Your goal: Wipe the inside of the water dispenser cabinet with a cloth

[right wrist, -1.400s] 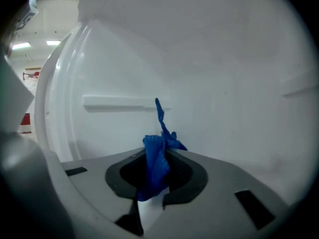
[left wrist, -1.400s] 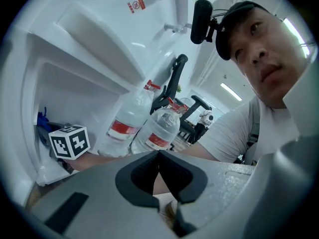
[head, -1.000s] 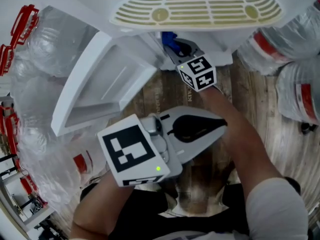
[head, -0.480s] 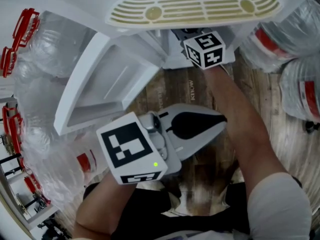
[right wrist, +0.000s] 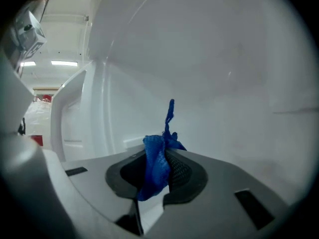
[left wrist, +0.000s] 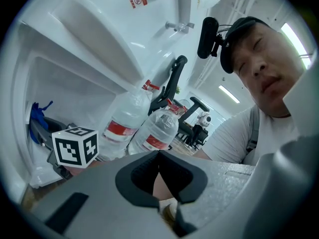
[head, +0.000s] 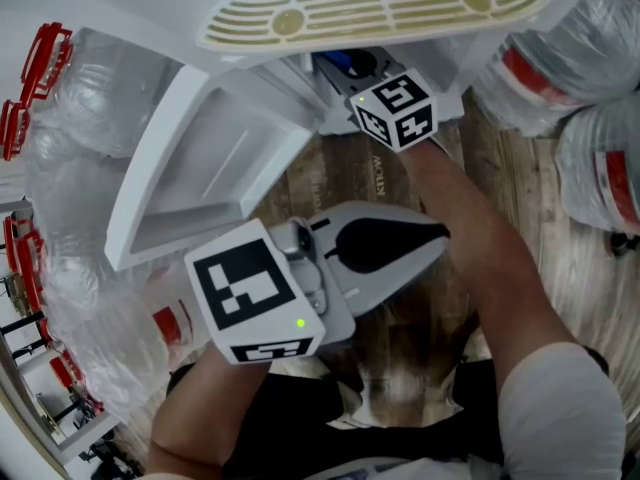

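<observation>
Right claw [right wrist: 162, 156] has eased back, clenched on the crumpled blue cloth [right wrist: 155, 168]; scrubbing the white cabinet wall [right wrist: 224, 59] could tug it free. Left claw [head: 442, 235] clenched, empty.

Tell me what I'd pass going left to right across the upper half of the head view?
Clear plastic water bottles with red handles → white open cabinet door → black-and-white marker cube on the right gripper → big clear water jugs with red labels.
</observation>
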The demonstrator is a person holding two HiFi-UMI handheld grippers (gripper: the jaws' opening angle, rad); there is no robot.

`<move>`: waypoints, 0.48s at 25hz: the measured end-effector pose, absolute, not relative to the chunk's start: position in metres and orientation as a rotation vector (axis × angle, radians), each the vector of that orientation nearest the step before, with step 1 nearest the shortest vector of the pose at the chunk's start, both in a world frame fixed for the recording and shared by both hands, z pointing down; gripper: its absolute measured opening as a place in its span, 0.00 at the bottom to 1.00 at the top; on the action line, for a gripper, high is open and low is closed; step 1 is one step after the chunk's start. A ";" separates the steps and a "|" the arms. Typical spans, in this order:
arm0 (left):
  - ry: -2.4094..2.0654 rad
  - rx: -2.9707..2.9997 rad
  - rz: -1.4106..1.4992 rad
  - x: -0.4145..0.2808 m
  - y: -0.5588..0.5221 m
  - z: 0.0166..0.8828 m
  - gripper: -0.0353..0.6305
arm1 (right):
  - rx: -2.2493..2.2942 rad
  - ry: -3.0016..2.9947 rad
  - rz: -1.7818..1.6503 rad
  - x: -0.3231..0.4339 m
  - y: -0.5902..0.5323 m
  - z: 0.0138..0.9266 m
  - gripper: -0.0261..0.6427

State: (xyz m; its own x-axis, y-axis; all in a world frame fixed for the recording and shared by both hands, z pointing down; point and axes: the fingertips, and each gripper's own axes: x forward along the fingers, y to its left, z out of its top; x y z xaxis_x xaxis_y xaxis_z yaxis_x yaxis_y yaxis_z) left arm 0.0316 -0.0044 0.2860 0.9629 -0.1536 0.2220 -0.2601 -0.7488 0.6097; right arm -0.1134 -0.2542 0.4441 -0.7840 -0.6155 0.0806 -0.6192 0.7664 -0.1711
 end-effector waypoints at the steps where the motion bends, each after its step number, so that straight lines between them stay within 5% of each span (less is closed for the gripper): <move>1: -0.286 2.431 0.204 0.032 -0.005 0.286 0.06 | 1.013 -2.938 0.299 -0.112 -0.247 0.445 0.14; 12: -0.279 2.439 0.218 0.040 -0.003 0.287 0.06 | 0.926 -2.998 0.301 -0.084 -0.223 0.441 0.14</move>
State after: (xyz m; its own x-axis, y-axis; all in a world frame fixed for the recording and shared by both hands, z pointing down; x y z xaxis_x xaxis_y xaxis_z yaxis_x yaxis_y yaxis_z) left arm 0.0400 -0.0033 0.2872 0.9633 -0.1440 0.2266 -0.2547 -0.7568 0.6020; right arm -0.0842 -0.2230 0.4412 -0.8273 -0.5599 0.0456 -0.5579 0.8091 -0.1846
